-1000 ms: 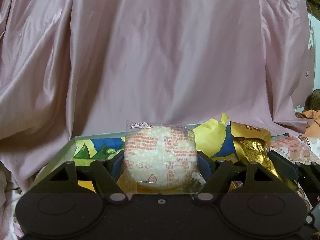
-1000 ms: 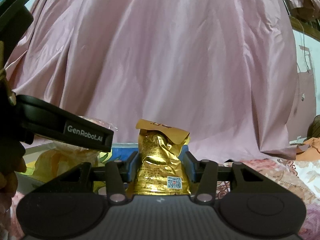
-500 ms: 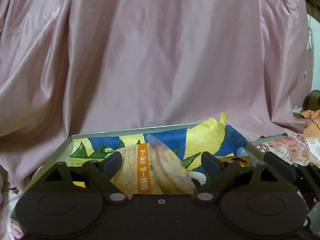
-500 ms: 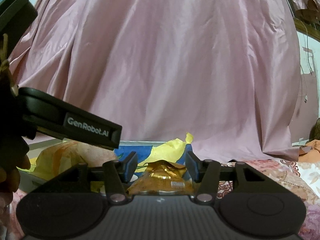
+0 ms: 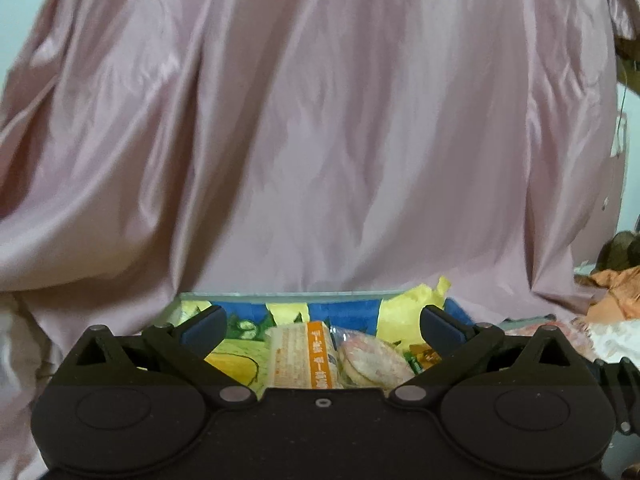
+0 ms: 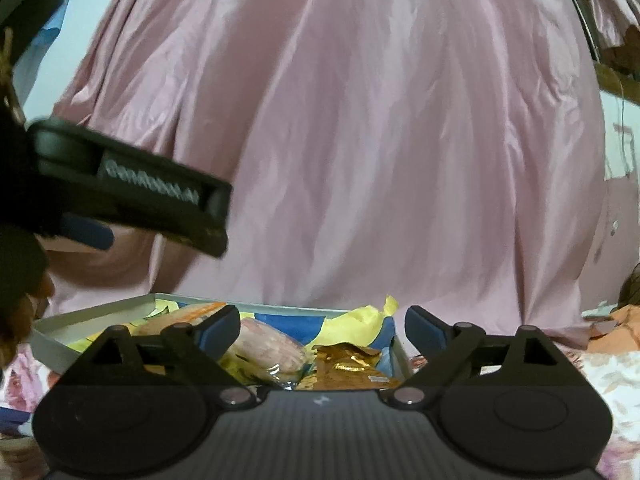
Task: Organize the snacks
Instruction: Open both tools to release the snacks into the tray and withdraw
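Both grippers agape above snacks [image 5: 320, 354] in tray [image 6: 96, 314].

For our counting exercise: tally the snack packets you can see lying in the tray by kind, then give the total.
Clear cracker packets: 2
Gold foil packets: 1
Total visible: 3
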Action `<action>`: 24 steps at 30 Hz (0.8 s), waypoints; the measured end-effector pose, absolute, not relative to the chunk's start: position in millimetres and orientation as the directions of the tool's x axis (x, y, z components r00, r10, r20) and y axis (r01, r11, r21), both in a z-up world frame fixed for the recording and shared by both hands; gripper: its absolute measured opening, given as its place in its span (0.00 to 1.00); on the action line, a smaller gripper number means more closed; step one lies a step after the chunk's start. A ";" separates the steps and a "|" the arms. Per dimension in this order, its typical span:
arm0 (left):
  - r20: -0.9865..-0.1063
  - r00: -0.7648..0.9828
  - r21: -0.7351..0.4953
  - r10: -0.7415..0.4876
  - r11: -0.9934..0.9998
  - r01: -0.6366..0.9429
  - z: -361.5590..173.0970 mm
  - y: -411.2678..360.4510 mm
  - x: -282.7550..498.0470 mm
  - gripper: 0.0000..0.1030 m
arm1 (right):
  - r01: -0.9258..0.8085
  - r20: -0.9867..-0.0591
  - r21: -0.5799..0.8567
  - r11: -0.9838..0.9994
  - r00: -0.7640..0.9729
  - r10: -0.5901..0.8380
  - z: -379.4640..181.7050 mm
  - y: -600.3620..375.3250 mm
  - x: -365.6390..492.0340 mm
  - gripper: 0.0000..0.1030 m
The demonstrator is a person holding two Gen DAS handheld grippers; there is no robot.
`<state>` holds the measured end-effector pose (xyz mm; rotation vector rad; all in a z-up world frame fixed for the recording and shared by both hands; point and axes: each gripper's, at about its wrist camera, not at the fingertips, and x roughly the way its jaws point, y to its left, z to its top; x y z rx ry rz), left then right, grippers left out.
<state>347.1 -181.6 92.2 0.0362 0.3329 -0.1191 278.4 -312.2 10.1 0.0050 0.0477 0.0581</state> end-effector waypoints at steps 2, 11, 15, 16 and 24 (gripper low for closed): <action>-0.306 0.945 0.016 -0.115 0.992 0.126 103.1 -176.9 331.5 0.99 | -0.049 -0.038 -0.001 0.999 0.998 0.049 19.3 -311.0 266.3 0.93; -0.230 0.967 -0.005 -0.104 0.994 0.106 138.7 -144.0 255.9 0.99 | -0.051 0.010 0.023 0.998 0.999 0.051 55.1 -301.2 192.2 1.00; -0.185 0.980 0.000 -0.072 0.997 0.073 140.7 -128.1 218.8 0.99 | -0.052 0.009 0.024 0.998 0.999 0.052 62.8 -296.9 165.2 1.00; -0.183 0.981 -0.004 -0.069 0.998 0.070 140.7 -124.1 211.0 0.99 | -0.046 0.009 0.025 0.999 0.999 0.046 64.2 -296.2 158.3 1.00; -0.196 0.979 -0.020 -0.059 0.998 0.056 128.1 -95.2 158.2 0.99 | -0.036 -0.022 0.141 0.989 0.999 0.040 59.0 -306.9 106.6 1.00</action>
